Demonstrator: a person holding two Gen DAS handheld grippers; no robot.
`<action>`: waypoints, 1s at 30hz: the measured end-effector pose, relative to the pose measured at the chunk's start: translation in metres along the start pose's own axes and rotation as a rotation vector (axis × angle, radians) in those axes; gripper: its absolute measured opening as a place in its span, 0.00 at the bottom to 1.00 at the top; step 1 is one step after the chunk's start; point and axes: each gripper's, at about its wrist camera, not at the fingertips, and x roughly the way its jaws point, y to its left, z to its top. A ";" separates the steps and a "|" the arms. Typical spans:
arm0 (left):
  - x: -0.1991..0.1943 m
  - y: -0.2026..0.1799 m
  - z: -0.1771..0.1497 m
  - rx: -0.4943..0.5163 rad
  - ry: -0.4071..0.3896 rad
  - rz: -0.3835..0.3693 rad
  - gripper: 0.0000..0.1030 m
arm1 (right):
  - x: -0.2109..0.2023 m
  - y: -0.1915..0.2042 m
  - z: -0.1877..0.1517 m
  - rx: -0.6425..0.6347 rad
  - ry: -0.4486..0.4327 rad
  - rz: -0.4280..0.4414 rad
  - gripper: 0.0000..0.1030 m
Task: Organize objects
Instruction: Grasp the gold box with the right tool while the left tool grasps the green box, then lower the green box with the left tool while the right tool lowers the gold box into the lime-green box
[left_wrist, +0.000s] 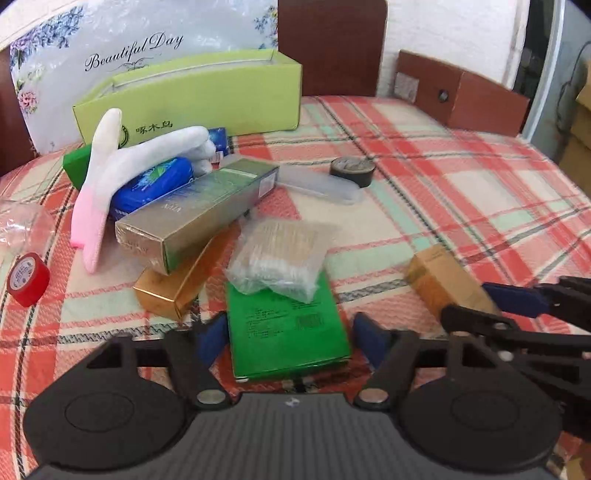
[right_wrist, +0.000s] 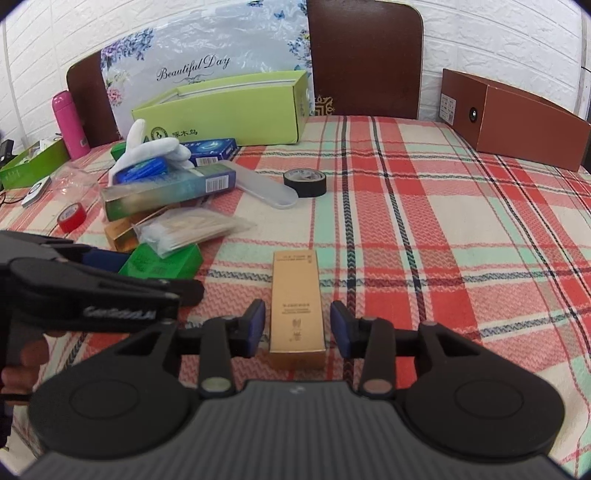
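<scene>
**Two grippers, two boxes, one heap waiting to be sorted**

The checked tablecloth (right_wrist: 424, 229) covers the whole work surface, and most of it on the right side lies bare. At the back stand two open containers: a light green carton (right_wrist: 229, 110) against a flowered board, and a brown cardboard box (right_wrist: 517, 122) in the far right corner. Both face the table with open tops, so they look like the likely places for sorted things, though which item belongs where cannot be told.

The heap sits in front of the carton. A white glove (left_wrist: 110, 177) lies draped over a blue packet (left_wrist: 155, 184), and a long silver-green box (left_wrist: 195, 214) leans across a gold box (left_wrist: 177, 284). A bag of cotton swabs (left_wrist: 280, 258) rests on the far end of a flat green box (left_wrist: 288, 332). A clear plastic case (left_wrist: 317, 186) and a roll of black tape (left_wrist: 352, 170) lie just beyond the heap; a roll of red tape (left_wrist: 27, 278) sits apart on the left.

The left gripper (left_wrist: 290, 339) stands wide, its pads either side of the flat green box with a gap visible, not pressing. The right gripper (right_wrist: 297, 325) is narrower and straddles the near end of a tan box (right_wrist: 297, 306) lying alone; slim gaps show on both sides, so it grips nothing yet. Closing looks like the next step for each.
</scene>
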 end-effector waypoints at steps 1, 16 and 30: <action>-0.003 0.001 -0.002 0.035 0.000 -0.016 0.65 | 0.000 0.001 -0.001 -0.005 0.003 0.003 0.37; -0.042 0.054 -0.030 0.049 0.033 -0.018 0.66 | -0.002 0.049 -0.009 -0.113 0.058 0.152 0.39; -0.044 0.054 -0.038 0.047 0.034 -0.045 0.64 | 0.008 0.058 -0.006 -0.138 0.086 0.103 0.33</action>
